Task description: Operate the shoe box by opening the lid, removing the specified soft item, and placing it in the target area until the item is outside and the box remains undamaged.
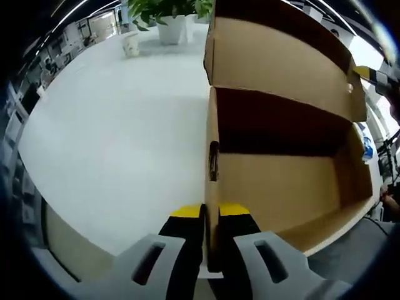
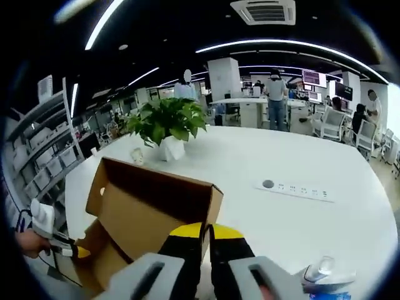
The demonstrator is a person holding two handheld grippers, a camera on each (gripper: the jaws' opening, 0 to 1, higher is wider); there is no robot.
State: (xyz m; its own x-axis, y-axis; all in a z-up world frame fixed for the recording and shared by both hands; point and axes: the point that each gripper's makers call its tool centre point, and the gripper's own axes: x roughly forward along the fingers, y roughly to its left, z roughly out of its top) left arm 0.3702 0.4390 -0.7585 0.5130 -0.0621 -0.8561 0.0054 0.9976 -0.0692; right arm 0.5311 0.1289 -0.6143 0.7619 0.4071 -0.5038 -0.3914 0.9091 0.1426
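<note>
Box: the shoe box stands open on the white table, lid raised; I see no soft item inside.
Left gripper: pinches the box side wall.
Right gripper: pinches the lid edge.
Risk: a hard pull may tear the cardboard.
Room: office, potted plant, power strip.

A cardboard shoe box stands open on a white table, its raised lid pinched between the closed jaws of the right gripper. The left gripper grips the box's far end. Behind, a potted plant, a paper cup and a power strip
</note>
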